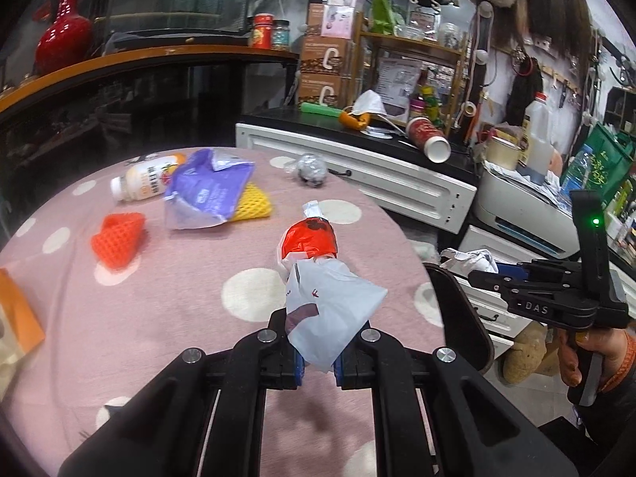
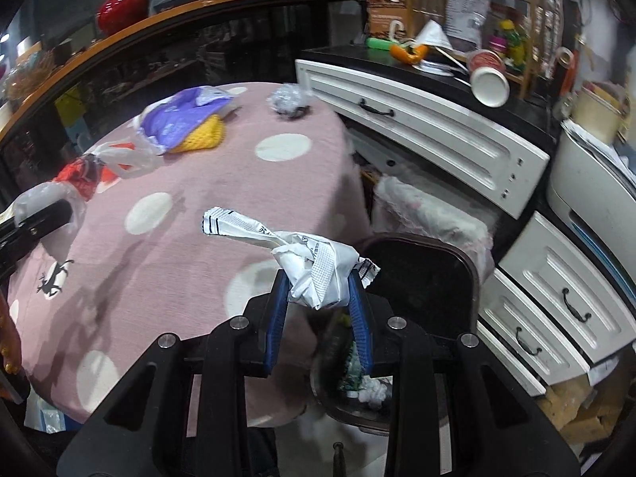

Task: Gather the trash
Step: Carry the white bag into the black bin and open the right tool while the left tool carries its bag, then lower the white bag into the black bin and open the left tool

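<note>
My left gripper (image 1: 318, 357) is shut on a white and red plastic bag (image 1: 322, 290) and holds it above the pink dotted table (image 1: 179, 298). My right gripper (image 2: 318, 302) is shut on a crumpled white wrapper (image 2: 314, 270), held over the edge of the dark bin (image 2: 429, 278) beside the table. The right gripper also shows in the left wrist view (image 1: 473, 270). On the table lie a purple pouch (image 1: 206, 190), a yellow foam net (image 1: 254, 202), an orange foam net (image 1: 117, 238), a small bottle (image 1: 143, 181) and a foil ball (image 1: 312, 169).
A white cabinet with drawers (image 2: 437, 127) stands right of the table, with a tipped paper cup (image 2: 489, 79) and a face mask (image 2: 431, 35) on top. A printer (image 1: 516, 206) sits further right. The bin holds some trash (image 2: 357, 373). An orange box (image 1: 20, 314) lies at the table's left edge.
</note>
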Demonstrator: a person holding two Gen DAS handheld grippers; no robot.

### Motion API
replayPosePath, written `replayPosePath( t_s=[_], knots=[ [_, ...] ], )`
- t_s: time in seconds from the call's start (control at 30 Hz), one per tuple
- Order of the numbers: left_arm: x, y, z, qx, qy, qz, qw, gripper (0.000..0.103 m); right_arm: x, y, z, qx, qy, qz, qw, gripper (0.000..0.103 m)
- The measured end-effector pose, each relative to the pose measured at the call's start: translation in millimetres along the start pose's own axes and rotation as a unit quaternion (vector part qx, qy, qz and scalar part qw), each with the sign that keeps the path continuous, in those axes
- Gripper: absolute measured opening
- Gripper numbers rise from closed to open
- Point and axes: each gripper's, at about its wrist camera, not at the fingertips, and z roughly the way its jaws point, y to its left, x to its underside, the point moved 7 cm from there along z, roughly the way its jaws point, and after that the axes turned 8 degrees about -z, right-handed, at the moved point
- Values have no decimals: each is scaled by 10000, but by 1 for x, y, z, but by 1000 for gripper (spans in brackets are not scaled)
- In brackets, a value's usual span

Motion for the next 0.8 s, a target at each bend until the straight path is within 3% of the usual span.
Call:
replayPosePath(
  t_s=[0.27, 0.6, 0.7, 0.73, 0.8],
  knots=[
    [3, -45, 15, 314, 93, 356, 9988, 11, 32, -61, 35, 357, 621, 735, 9947, 31],
    [8, -81, 32, 563, 257, 571, 9964, 11, 71, -96, 79, 263, 1206, 1440, 9819, 32],
    [10, -87, 37, 633, 338, 602, 9956, 11, 78, -101, 85, 260, 1303, 1557, 9788, 54],
    [11, -89, 39, 646, 366, 609, 9954, 11, 80, -102, 86, 266, 1333, 1610, 9776, 71],
    [13, -94, 42, 674, 425, 635, 9948, 11, 81, -106, 84, 342, 1278, 1680, 9769, 75]
  ],
)
